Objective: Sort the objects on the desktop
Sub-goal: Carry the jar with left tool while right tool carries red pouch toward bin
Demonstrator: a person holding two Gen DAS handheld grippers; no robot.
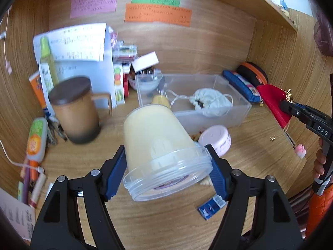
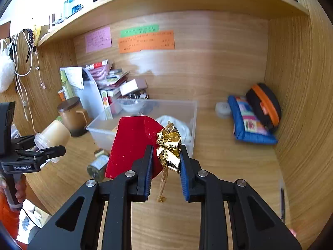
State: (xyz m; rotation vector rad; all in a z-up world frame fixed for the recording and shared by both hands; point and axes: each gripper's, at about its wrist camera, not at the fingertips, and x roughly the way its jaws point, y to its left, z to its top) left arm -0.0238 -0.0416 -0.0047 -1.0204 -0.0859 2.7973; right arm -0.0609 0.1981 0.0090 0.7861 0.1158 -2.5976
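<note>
My left gripper is shut on a clear plastic jar of cream-yellow stuff, held tilted above the wooden desk, lid end toward the camera. The jar also shows in the right wrist view. My right gripper is shut on a red velvet pouch at its gold ribbon bow, held above the desk in front of a clear plastic bin. The pouch shows at the right in the left wrist view. The bin holds a white drawstring bag.
A brown lidded mug stands at left beside papers and boxes. A pink round tin and a small blue packet lie on the desk. A blue pouch and a black-orange case lie back right. A small glass bottle lies below the pouch.
</note>
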